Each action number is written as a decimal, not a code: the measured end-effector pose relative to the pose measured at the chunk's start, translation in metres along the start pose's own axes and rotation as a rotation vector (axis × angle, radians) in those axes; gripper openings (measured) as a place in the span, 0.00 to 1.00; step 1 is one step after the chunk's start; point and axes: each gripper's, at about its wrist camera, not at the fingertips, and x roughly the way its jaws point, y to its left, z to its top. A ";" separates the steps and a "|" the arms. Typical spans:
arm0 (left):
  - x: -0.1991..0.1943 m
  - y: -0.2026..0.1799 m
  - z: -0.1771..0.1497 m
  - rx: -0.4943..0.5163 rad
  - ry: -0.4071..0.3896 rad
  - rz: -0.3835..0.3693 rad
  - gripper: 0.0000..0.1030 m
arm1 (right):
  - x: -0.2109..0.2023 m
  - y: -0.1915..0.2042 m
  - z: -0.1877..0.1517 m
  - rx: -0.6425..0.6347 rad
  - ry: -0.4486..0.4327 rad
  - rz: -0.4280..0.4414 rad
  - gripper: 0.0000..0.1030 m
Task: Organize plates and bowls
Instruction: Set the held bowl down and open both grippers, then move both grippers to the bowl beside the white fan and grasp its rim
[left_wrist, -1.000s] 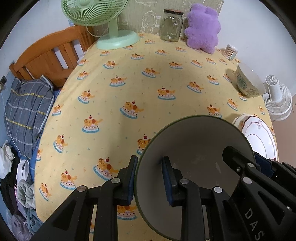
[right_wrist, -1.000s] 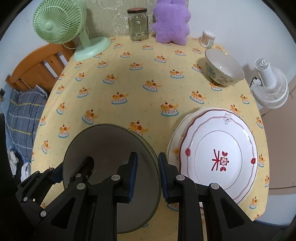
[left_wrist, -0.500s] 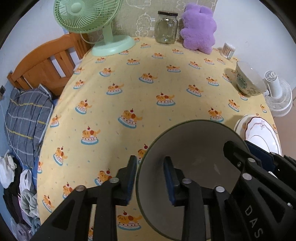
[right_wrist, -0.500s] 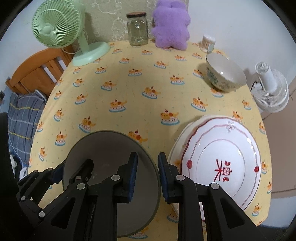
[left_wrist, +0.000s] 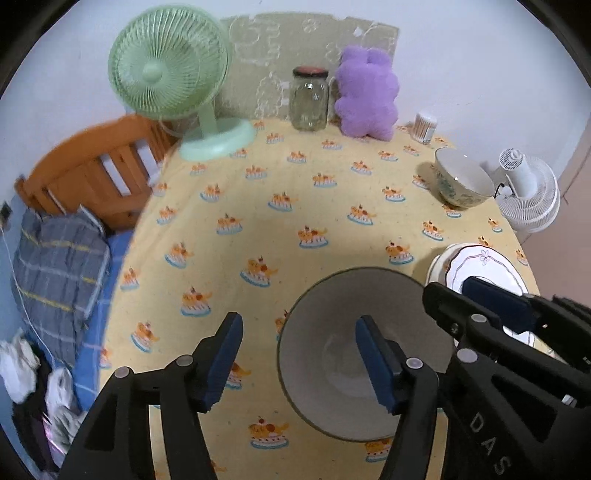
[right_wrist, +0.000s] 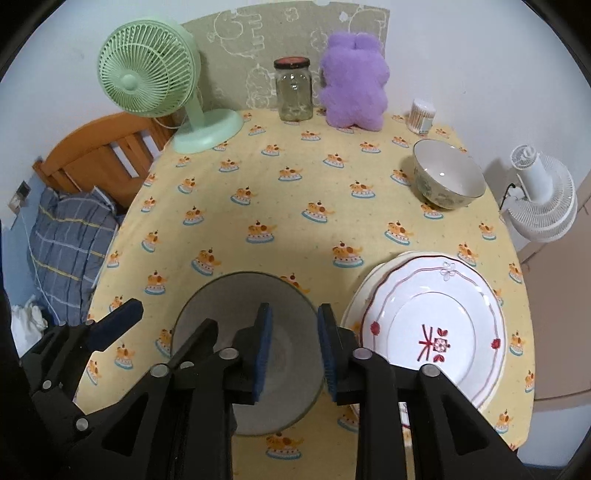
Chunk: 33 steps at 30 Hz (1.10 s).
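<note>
A grey bowl (left_wrist: 354, 354) (right_wrist: 236, 306) rests on the yellow tablecloth near the front edge. My left gripper (left_wrist: 299, 358) is open, its jaws straddling the bowl's left rim without touching. My right gripper (right_wrist: 293, 350) straddles the bowl's right rim with a narrow gap, jaws slightly apart. A stack of white plates with red trim (right_wrist: 436, 325) (left_wrist: 480, 266) lies to the right of the bowl. A patterned bowl (right_wrist: 447, 181) (left_wrist: 461, 184) stands at the back right.
A green fan (right_wrist: 155, 74), a glass jar (right_wrist: 293, 92), a purple plush (right_wrist: 354, 81) and a cotton swab box (right_wrist: 421, 114) line the back edge. A white fan (right_wrist: 543, 199) stands beyond the right edge. A bed with clothes (right_wrist: 66, 229) lies to the left.
Both grippers lowered the grey bowl onto the table. The left gripper opened wide and let go of the rim. The right jaws parted slightly.
</note>
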 end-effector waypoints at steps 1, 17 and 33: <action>-0.002 -0.001 0.001 0.003 -0.004 -0.004 0.65 | -0.004 -0.001 0.000 0.004 -0.012 0.000 0.38; -0.020 -0.062 0.043 -0.010 -0.094 -0.049 0.68 | -0.040 -0.072 0.030 0.057 -0.111 -0.056 0.71; 0.025 -0.170 0.115 -0.042 -0.176 0.010 0.68 | -0.002 -0.191 0.097 0.048 -0.133 -0.037 0.73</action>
